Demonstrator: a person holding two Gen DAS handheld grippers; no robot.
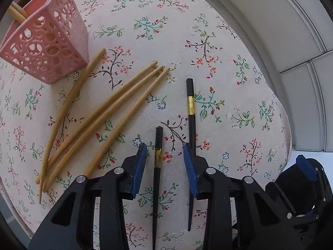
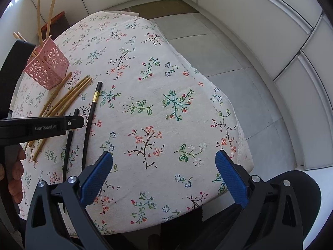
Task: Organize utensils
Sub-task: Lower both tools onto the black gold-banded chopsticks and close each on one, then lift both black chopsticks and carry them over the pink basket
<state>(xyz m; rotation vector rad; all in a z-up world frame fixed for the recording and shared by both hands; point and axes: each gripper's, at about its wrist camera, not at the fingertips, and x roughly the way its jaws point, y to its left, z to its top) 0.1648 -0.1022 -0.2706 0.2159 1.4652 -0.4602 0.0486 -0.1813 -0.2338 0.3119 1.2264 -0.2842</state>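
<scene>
Spread blue pads of the left gripper [image 1: 164, 166] straddle one black chopstick [image 1: 156, 179] on the floral tablecloth [image 1: 218, 41], its twin [image 1: 191, 125] just beside. Four bamboo chopsticks [image 1: 108, 112] fan toward the pink basket [image 1: 47, 41] near the far-left edge. Right gripper [image 2: 164, 179] hangs released near the table's near edge, grasping nothing.

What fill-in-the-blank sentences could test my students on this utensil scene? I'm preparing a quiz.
1. The left hand-held gripper is open, with one ____ chopstick between its fingers.
2. The holder is ____ in colour.
3. ____ bamboo chopsticks lie loose on the tablecloth.
4. The right hand-held gripper holds ____.

Missing words: black; pink; four; nothing
</scene>
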